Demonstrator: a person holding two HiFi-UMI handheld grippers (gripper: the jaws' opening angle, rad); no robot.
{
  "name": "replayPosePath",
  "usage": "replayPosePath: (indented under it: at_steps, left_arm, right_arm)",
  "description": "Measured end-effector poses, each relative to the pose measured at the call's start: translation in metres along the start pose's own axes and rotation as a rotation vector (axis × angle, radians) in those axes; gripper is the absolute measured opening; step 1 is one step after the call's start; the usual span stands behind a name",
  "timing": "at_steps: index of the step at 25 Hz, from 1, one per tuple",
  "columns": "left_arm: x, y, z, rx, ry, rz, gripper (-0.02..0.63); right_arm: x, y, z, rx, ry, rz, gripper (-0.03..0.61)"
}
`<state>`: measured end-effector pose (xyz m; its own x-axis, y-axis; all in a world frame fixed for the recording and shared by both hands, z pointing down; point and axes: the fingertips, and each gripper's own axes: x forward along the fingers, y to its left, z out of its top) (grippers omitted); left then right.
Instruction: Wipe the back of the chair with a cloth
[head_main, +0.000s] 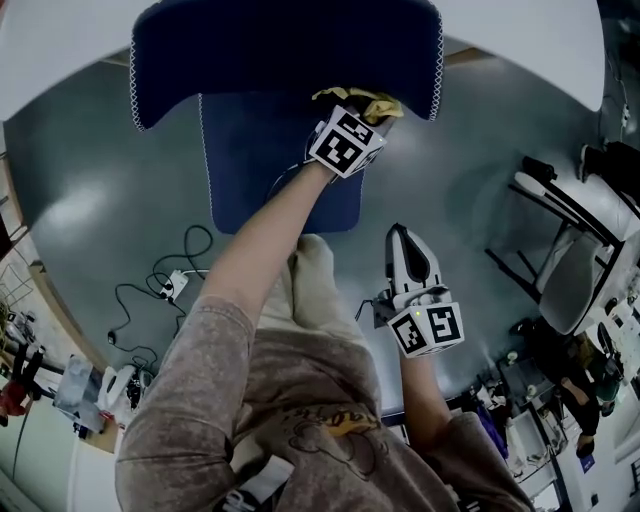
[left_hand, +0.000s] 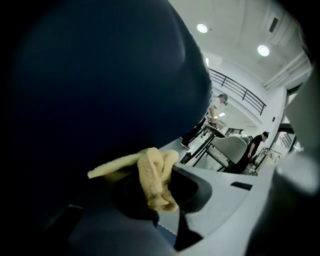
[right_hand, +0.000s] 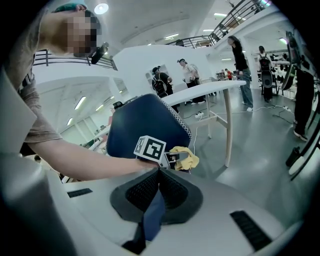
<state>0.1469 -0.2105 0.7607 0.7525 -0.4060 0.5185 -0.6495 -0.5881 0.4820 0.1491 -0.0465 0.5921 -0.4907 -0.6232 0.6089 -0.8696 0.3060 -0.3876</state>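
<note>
The yellow cloth (head_main: 366, 100) is bunched against the dark blue chair back (head_main: 290, 50), toward its right side as the person faces it. The left tongs (head_main: 362, 112) are clamped on the cloth, and a loose tail of it lies along the back. Below is the seat (head_main: 255, 170), on a grey floor (head_main: 100, 200). The right tongs (head_main: 404, 240) hang apart from the chair, closed on nothing. A white table (head_main: 540, 40) stands beyond.
</note>
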Motion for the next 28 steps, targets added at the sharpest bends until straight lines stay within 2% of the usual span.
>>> replayPosePath:
  at_steps: [3,7,14,20,28]
  left_arm:
    - [-0.006,-0.018,0.008,-0.010,-0.017,-0.041,0.074]
    - [-0.033,-0.035,0.020,0.014,-0.040,-0.062,0.074]
    - [-0.115,-0.061,0.069,0.050,-0.131,-0.042,0.074]
    - [-0.207,-0.093,0.112,0.091,-0.207,0.049,0.074]
    - [-0.352,-0.130,0.161,0.090,-0.350,0.234,0.074]
  right_arm:
    - [0.000,0.003,-0.004,0.000,0.002,0.008,0.026]
    - [-0.001,0.011,0.001,-0.009,-0.012,0.019,0.026]
    - [-0.017,0.020,0.025,-0.054,-0.048,0.047,0.026]
    - [-0.045,0.040,0.063,-0.101,-0.101,0.090,0.026]
    - [-0.087,0.094,0.121,-0.176,-0.196,0.201,0.026]
